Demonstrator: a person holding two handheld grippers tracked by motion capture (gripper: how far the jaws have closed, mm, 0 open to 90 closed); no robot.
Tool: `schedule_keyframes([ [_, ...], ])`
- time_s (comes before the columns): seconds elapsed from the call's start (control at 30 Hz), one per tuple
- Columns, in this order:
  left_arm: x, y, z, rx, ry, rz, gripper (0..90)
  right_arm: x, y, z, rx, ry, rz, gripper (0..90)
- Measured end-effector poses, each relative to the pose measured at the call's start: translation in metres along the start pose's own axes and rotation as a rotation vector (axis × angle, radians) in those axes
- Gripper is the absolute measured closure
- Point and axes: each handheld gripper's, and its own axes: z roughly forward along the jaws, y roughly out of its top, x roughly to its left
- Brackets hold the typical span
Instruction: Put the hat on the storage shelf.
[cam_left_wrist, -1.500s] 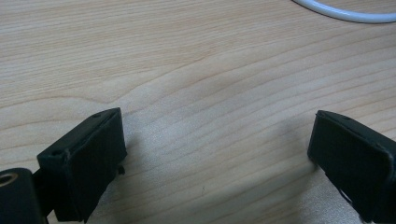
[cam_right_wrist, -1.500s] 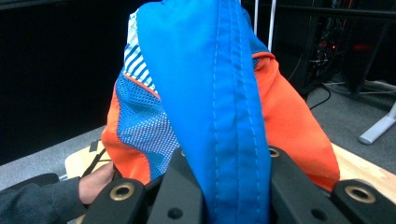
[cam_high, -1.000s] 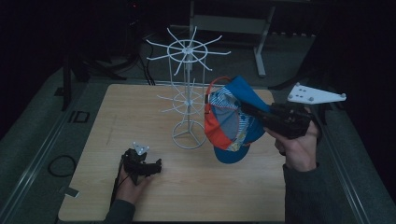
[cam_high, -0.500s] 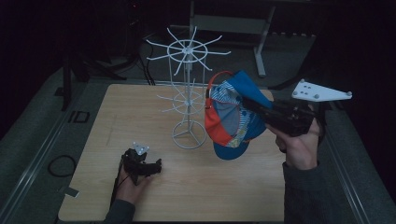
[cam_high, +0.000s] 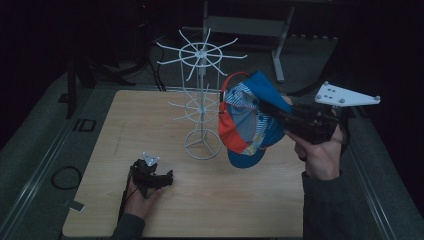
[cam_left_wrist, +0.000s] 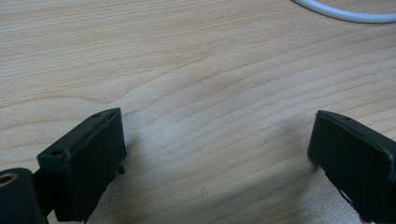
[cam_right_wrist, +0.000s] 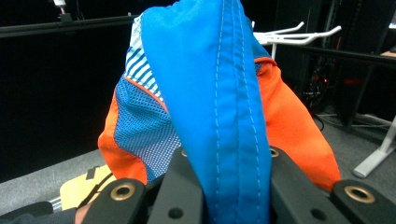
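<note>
A blue and orange cap (cam_high: 248, 121) with striped and mesh panels hangs in the air right of a white wire display rack (cam_high: 201, 102). My right gripper (cam_high: 267, 108) is shut on the cap's blue fabric (cam_right_wrist: 219, 107), holding it up beside the rack's middle hooks. The cap's brim points down toward the table. My left gripper (cam_high: 150, 176) rests low on the wooden table (cam_high: 240, 195) near the front left, open, with bare wood between its jaws (cam_left_wrist: 215, 154). The rack's white base ring (cam_left_wrist: 345, 11) curves across the far edge of the left gripper view.
The rack stands at the table's middle with hooks spreading out at two levels (cam_high: 200, 50). Grey floor surrounds the table, with a cable loop (cam_high: 65, 176) at the left and a metal frame (cam_high: 250, 25) behind.
The right gripper has carried the cap slightly up and to the right, away from the table. The left gripper has stayed where it was.
</note>
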Motion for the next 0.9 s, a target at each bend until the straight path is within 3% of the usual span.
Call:
schedule_keyframes([
  [0.53, 0.000, 0.000, 0.000, 0.002, -0.003, 0.003, 4.5, 0.001, 0.011, 0.016, -0.024, 0.003, -0.011, 87.0],
  [0.9, 0.000, 0.000, 0.000, 0.002, -0.004, 0.004, 4.5, -0.008, -0.002, 0.034, 0.010, -0.005, 0.017, 87.0],
])
